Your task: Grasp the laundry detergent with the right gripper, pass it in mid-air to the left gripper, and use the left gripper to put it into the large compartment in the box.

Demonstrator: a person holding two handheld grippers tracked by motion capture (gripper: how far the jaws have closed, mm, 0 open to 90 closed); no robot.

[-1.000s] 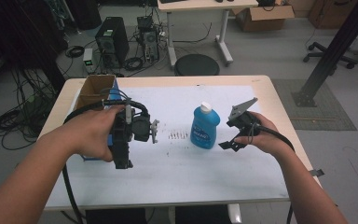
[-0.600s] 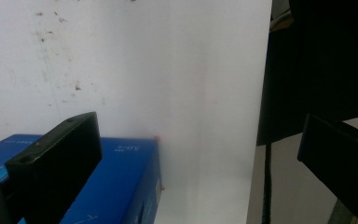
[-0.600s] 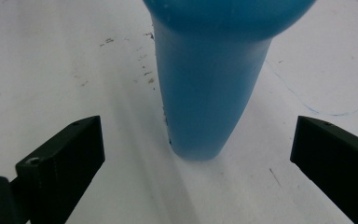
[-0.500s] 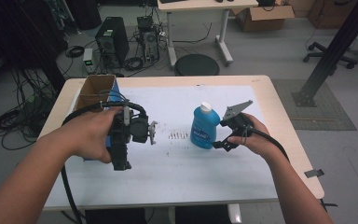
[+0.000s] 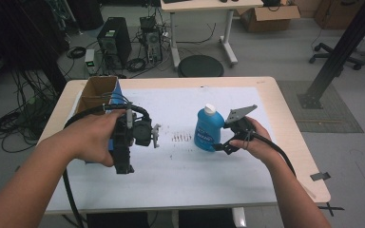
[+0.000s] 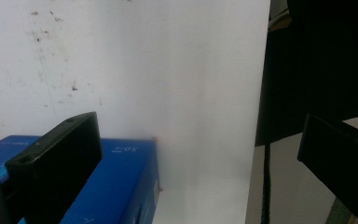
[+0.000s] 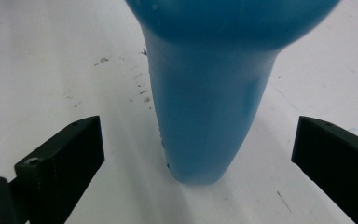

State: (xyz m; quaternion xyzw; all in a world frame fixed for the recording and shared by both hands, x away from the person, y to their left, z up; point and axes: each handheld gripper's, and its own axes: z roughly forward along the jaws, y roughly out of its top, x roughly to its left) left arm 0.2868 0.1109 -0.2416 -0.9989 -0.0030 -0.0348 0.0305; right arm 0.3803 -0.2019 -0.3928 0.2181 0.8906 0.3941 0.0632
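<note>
Here, at the centre-right of the high view, the right gripper (image 5: 220, 142) hangs spread wide around an upright blue bottle (image 5: 205, 129) on the table (image 5: 285, 142), the left gripper (image 6: 200, 154) likewise unclenched, and an off-centre squeeze could topple the bottle.

One blue bottle (image 5: 206, 130), one blue box (image 6: 116, 186), one cardboard box (image 5: 94, 92)

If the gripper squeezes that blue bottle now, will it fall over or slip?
The blue bottle stands upright and tall on a narrow base, so a sideways nudge might tip it. Its smooth, rounded plastic could slip. The right gripper has open jaws on both sides of it, so an even squeeze probably holds.
</note>
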